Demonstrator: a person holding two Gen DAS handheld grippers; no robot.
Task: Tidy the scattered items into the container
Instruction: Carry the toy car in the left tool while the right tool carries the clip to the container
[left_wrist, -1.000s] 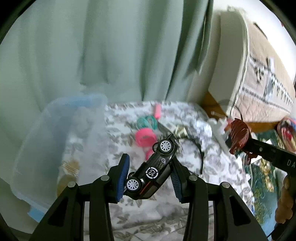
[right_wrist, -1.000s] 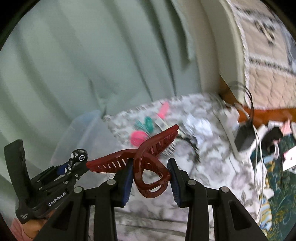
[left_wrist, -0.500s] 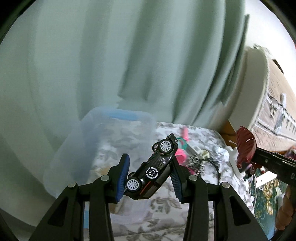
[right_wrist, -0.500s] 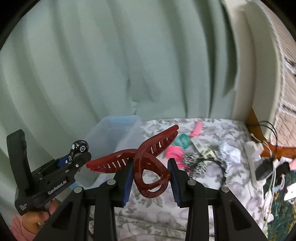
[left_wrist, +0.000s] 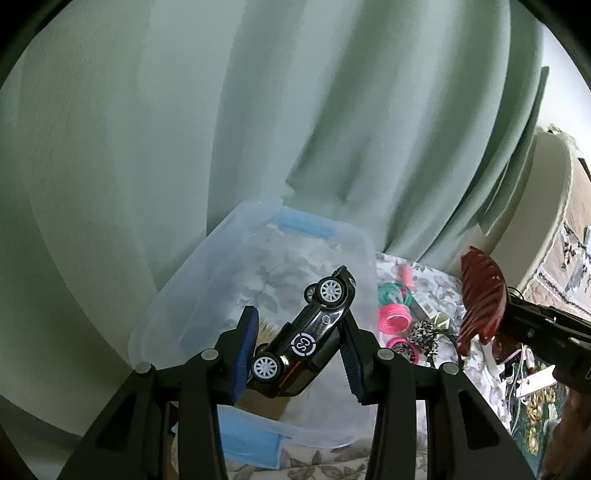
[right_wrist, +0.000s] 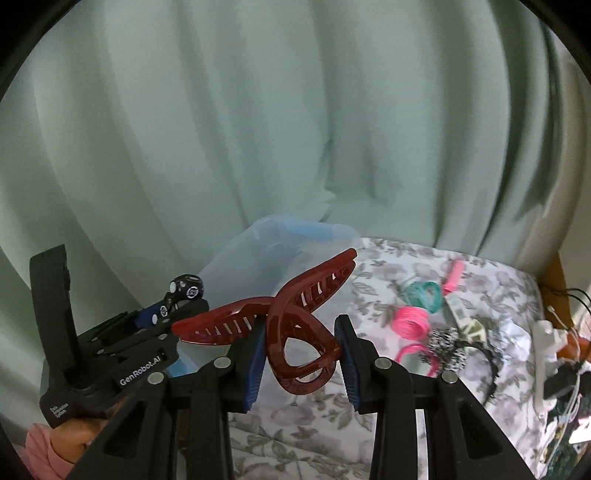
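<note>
While our left gripper (left_wrist: 299, 354) pinches the toy car (left_wrist: 304, 332) (nose tilted up-right), the container (left_wrist: 207, 295) lies directly ahead, below.

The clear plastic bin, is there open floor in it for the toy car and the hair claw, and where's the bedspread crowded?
The clear plastic bin shows mostly bare floor along its far side near the blue handle; something tan lies near the left gripper. The crowded part is right of the bin: pink coil, teal coil, leopard scrunchie.
</note>
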